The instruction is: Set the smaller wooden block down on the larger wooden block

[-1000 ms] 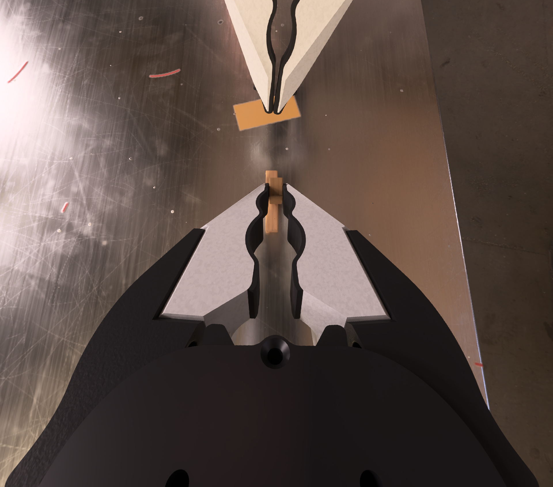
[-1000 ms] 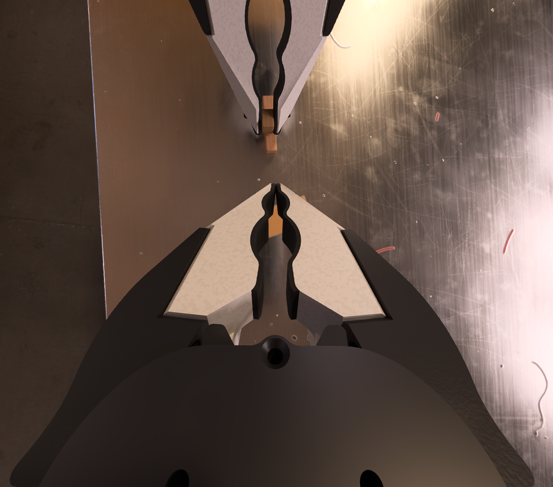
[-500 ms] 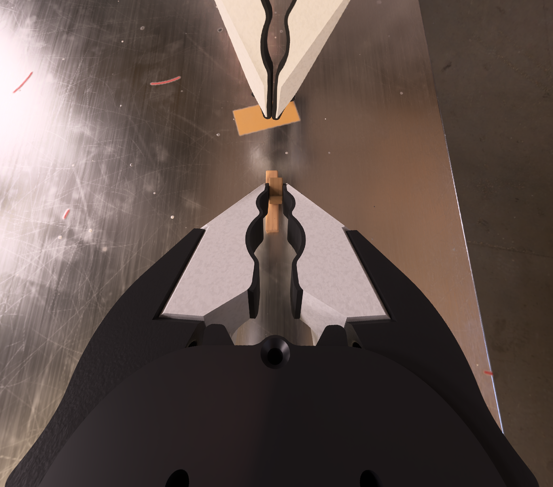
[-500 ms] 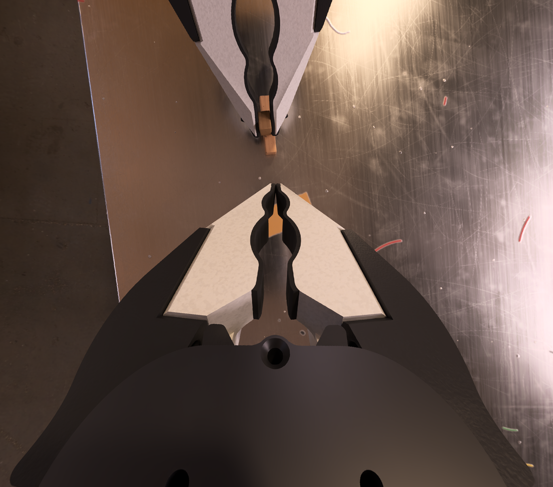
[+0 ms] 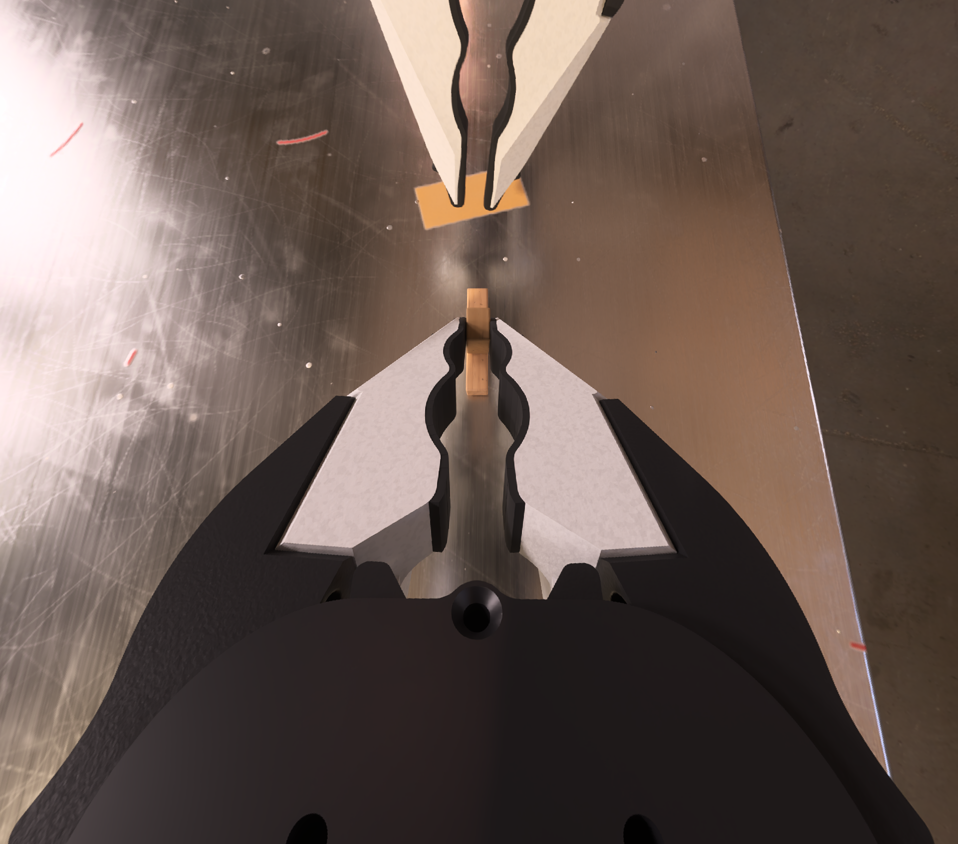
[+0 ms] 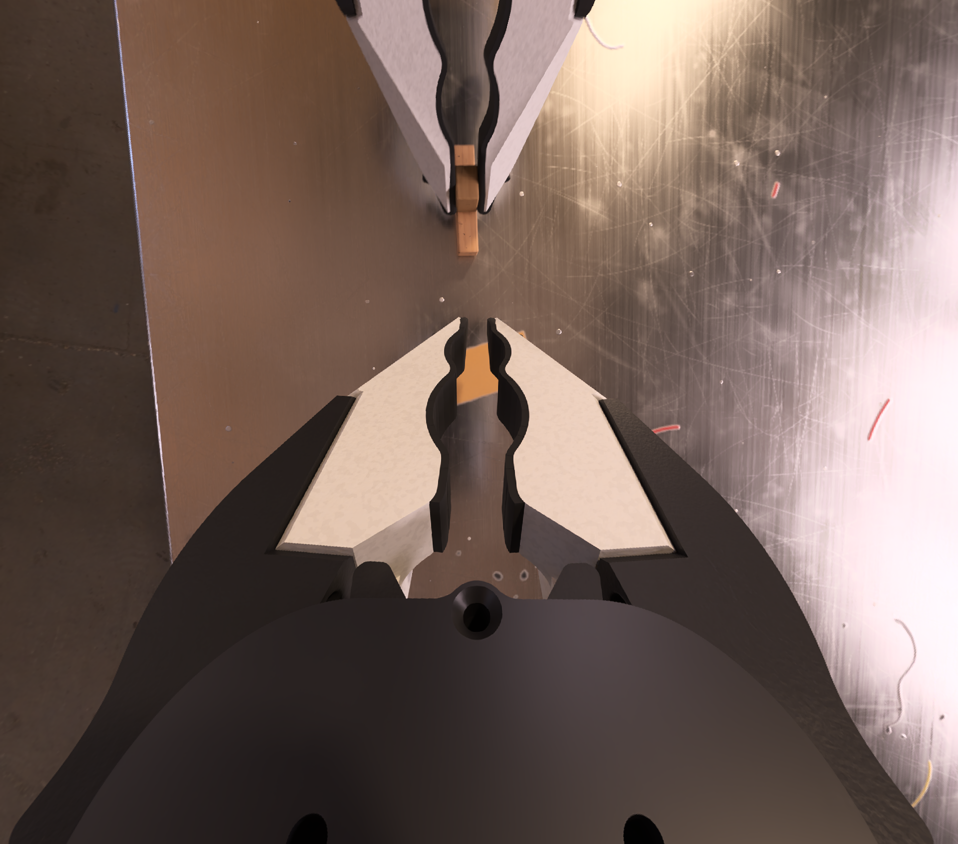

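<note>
In the left wrist view my left gripper (image 5: 477, 325) has grey fingers and is shut on a small pale wooden block (image 5: 477, 318). That block sits on top of a longer, narrow pale wooden block (image 5: 477, 376), which lies lengthwise between the fingers on the metal table. The right wrist view shows both blocks from the far side: the small one (image 6: 465, 156) and the long one (image 6: 467, 234). My right gripper (image 6: 477, 324) has cream fingers and is slightly open. It points down at a flat orange block (image 5: 435, 212), and its tips straddle the middle of that block, which also shows in the right wrist view (image 6: 476, 376).
The scratched metal table (image 5: 207, 352) has bright glare on one side. Its edge (image 5: 808, 352) runs close by the grippers, with dark floor (image 5: 881, 145) beyond. Thin red threads (image 5: 302, 138) lie scattered on the metal.
My right gripper's fingers were closed together over the orange block and have parted a little. My left gripper still holds the small block on the long one.
</note>
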Robot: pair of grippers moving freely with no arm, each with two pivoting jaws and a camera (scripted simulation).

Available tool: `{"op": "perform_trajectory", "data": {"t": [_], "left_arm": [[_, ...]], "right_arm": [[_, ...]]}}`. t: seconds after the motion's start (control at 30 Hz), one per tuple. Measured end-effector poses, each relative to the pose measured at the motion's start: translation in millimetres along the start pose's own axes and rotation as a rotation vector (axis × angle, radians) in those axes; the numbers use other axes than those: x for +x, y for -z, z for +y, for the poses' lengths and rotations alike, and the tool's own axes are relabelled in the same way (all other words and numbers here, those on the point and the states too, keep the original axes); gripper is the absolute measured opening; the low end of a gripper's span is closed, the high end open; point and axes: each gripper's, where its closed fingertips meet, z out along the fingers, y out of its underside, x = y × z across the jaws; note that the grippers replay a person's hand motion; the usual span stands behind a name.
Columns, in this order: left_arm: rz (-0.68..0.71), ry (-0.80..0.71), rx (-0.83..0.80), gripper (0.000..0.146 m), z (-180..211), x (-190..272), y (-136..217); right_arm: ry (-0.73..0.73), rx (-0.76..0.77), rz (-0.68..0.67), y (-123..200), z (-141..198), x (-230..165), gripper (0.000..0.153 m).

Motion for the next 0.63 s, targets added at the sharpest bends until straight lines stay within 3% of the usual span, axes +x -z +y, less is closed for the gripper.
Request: {"op": "perform_trajectory", "data": {"t": [0.17, 0.37, 0.63], "left_arm": [[-0.008, 0.026, 0.076, 0.014, -12.3, -1.2, 19.8], [-0.01, -0.024, -0.004, 0.0, -8.9, 1.5, 18.6], [0.02, -0.018, -0.065, 0.0, -8.0, 1.2, 16.3]], "right_arm": [[-0.004, -0.01, -0.014, -0.6, -0.7, -1.6, 0.007], [-0.005, -0.015, -0.017, -1.3, -1.9, -1.6, 0.007], [-0.017, -0.01, -0.009, -8.8, 2.2, -3.8, 0.006]]}}
